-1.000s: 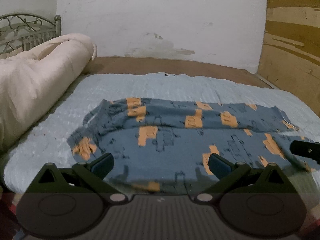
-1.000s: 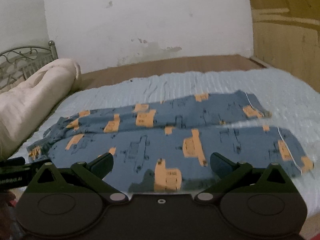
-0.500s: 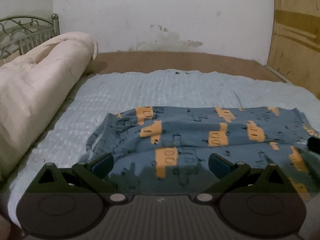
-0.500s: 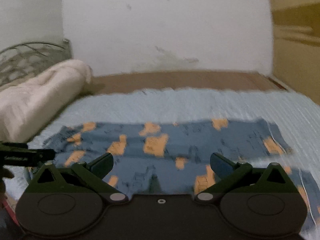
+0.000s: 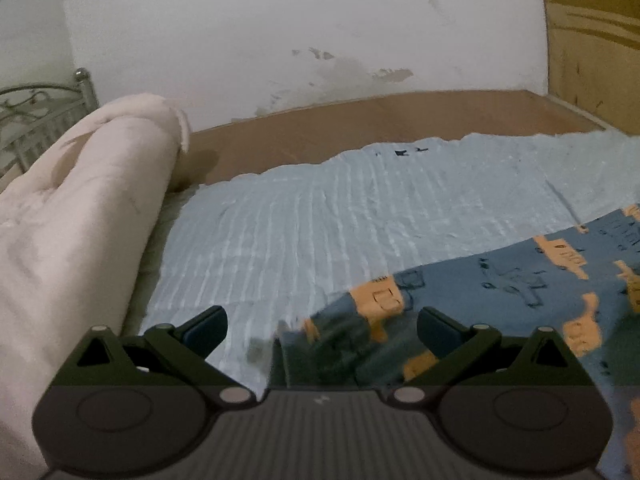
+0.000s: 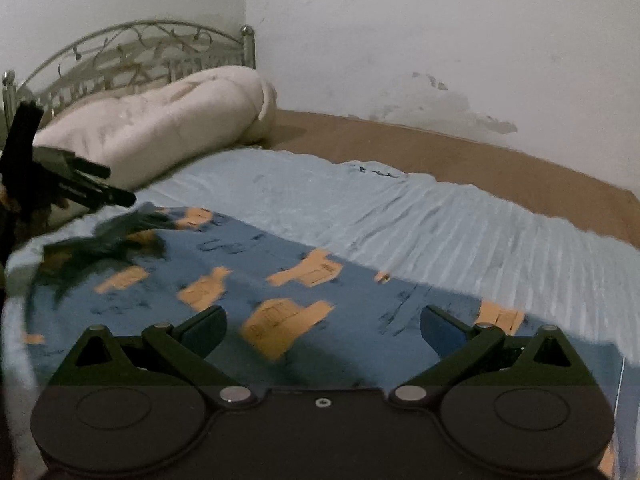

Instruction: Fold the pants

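The pants [image 6: 248,280] lie flat on the bed [image 5: 360,216], long axis running 9 to 3 o'clock. The left gripper [image 5: 322,326], jaws spread, hovers nearest their bunched end at 12 o'clock; the right gripper [image 6: 322,326], spread too, hangs over the legs.

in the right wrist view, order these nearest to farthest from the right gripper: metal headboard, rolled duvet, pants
1. pants, right under the open right gripper
2. rolled duvet, far left on the bed
3. metal headboard, behind the duvet, by the wall
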The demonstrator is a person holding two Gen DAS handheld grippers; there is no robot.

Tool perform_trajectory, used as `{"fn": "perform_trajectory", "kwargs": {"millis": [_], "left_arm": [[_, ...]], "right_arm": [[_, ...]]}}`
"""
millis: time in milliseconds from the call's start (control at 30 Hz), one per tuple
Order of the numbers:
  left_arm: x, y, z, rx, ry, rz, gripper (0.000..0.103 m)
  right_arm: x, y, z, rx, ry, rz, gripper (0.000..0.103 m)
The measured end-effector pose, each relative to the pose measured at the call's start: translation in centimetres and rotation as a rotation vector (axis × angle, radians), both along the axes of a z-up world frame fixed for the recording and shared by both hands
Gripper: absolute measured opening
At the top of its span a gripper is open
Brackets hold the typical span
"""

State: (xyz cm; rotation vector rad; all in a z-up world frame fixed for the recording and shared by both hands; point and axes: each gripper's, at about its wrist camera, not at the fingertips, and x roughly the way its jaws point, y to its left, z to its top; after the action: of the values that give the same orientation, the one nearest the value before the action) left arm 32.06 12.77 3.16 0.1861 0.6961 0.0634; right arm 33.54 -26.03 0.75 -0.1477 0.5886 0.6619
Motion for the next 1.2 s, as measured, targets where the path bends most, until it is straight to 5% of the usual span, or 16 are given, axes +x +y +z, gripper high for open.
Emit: {"fn": "perform_trajectory", "kwargs": {"millis": [233, 367, 500, 767, 867, 933, 1033, 1200], "left_arm": [[6.0, 0.9, -2.4, 0.000, 0.011, -0.161, 0.102], [8.5, 0.6, -3.7, 0.030, 0.089, -0.264, 0.102], [10.0, 0.7, -4.7, 0.036, 0.176, -0.322, 0.101], [11.5, 1.3, -5.5, -0.058, 0.307, -0.368, 0.063], [11.8, 0.8, -6.1, -0.043, 0.365, -0.370, 0.041], [11.7, 0.8, -6.1, -0.066, 0.376, -0.370, 0.013], [11.3, 1.1, -5.7, -0.100, 0.369, -0.335, 0.004], [10.2, 1.5, -3.5, -0.130, 0.291, -0.250, 0.002]], "right_arm": [[7.9, 2.8, -2.3, -0.105, 0.074, 0.053, 0.102], [11.4, 4.2, -3.2, -0.151, 0.064, 0.109, 0.101], [14.0, 5.3, -3.7, -0.204, 0.108, 0.151, 0.088], [15.8, 6.5, -4.8, -0.279, 0.188, 0.283, 0.067], [15.6, 7.1, -5.0, -0.287, 0.210, 0.309, 0.040], [15.2, 7.5, -5.0, -0.302, 0.212, 0.307, 0.021], [14.3, 7.8, -4.6, -0.336, 0.185, 0.299, 0.004], [13.2, 8.7, -3.6, -0.365, 0.058, 0.220, 0.001]]}}
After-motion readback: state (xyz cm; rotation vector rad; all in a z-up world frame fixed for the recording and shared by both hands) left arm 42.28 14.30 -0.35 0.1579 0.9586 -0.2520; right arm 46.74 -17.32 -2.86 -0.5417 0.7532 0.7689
